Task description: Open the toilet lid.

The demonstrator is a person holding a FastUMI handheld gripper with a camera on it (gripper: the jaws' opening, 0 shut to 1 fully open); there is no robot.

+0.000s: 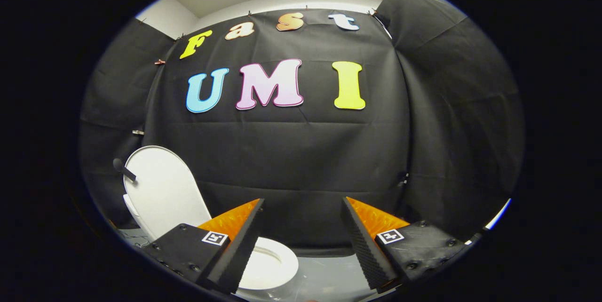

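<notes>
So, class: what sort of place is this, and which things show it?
Probably a mock bathroom booth: a toilet with its lid raised stands against black cloth walls. The hand-held gripper is open.

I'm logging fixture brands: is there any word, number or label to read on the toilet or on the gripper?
No readable text on either.
toilet lid: raised, plain white, no wording or logo.
toilet seat: plain white, no wording.
gripper: fingers open, holding nothing; behind each finger sits a square black-and-white marker, a coded pattern, not letters or numbers.
</notes>
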